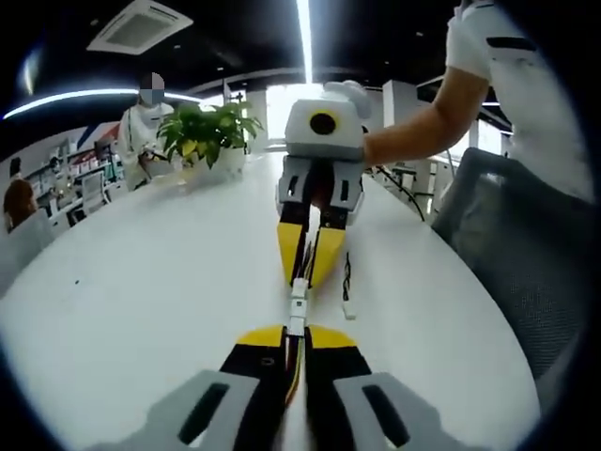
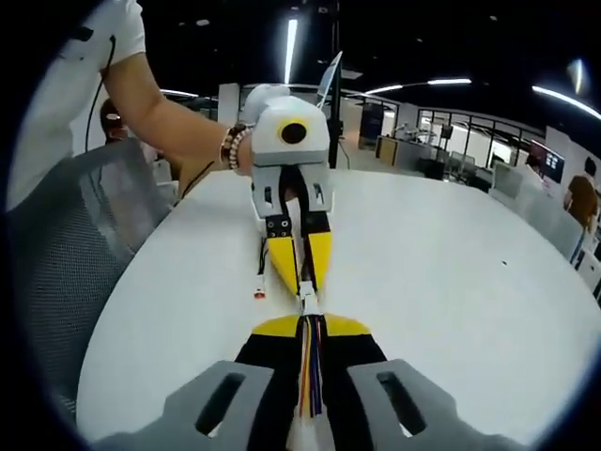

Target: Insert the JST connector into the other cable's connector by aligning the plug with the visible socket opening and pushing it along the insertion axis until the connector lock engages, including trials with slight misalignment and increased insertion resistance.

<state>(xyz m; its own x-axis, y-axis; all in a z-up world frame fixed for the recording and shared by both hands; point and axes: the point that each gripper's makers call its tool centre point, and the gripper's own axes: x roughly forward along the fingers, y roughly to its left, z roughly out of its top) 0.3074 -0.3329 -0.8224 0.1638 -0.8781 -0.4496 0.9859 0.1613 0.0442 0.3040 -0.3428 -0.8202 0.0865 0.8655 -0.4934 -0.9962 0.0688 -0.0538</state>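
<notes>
Left tongs (image 1: 294, 331): we clench them on the striped cable, white plug (image 1: 298, 310) jutting forward.
Right tongs (image 2: 310, 324): clenched on the multicoloured wire bundle, socket (image 2: 307, 303) at the tips.
Why: we hold both nose to nose above the table (image 1: 141, 282) so plug and socket share one axis.
Connectors: small, white, boxy plastic, touching; lock state unclear.
Surfaces: yellow tapered pads, glossy white table.
</notes>
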